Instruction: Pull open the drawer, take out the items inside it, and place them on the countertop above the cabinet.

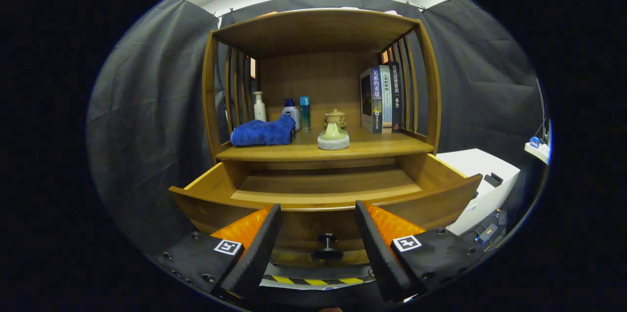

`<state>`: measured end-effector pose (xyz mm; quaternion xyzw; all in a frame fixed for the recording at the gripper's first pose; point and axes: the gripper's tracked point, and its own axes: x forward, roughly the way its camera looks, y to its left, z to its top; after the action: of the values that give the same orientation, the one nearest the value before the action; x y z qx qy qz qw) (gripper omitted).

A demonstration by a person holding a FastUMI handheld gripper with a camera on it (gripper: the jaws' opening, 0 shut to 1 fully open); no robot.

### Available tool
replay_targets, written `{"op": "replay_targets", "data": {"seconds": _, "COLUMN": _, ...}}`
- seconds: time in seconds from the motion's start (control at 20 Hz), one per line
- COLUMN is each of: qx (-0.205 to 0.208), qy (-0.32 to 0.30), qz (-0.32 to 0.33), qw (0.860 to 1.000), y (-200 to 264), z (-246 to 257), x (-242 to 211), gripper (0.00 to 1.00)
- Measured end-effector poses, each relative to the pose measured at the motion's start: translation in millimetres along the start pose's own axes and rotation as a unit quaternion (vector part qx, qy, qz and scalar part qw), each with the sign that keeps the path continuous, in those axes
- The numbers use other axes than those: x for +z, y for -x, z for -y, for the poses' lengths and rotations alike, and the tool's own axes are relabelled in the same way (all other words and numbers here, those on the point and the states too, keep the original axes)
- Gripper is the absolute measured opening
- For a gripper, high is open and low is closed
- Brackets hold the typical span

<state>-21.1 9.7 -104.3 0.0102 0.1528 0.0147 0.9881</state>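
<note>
Dark cloth was hung behind the cabinet, whose drawer was pulled open with no item visible inside, below its countertop, and the gripper, spread empty above the knob, risked bumping it.

The drawer stood pulled out, its floor bare, with open room above it under the countertop. The parted fingers flanked the knob. Towel, bottles, teapot and books crowded the countertop.
</note>
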Motion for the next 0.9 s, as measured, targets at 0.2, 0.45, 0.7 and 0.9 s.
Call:
{"op": "replay_targets", "data": {"seconds": 0.2, "qx": 0.004, "qy": 0.004, "qz": -0.022, "qw": 1.0, "y": -12.5, "z": 5.3, "x": -9.6, "gripper": 0.96}}
{"op": "replay_targets", "data": {"seconds": 0.45, "qx": -0.009, "qy": -0.01, "qz": -0.03, "qw": 0.999, "y": -22.5, "z": 17.9, "x": -13.4, "gripper": 0.97}}
{"op": "replay_targets", "data": {"seconds": 0.7, "qx": -0.031, "qy": 0.031, "qz": -0.033, "qw": 0.998, "y": -24.4, "z": 18.8, "x": -17.0, "gripper": 0.97}}
{"op": "replay_targets", "data": {"seconds": 0.9, "qx": -0.029, "qy": 0.031, "qz": -0.035, "qw": 0.998, "y": -26.9, "z": 20.6, "x": -15.2, "gripper": 0.98}}
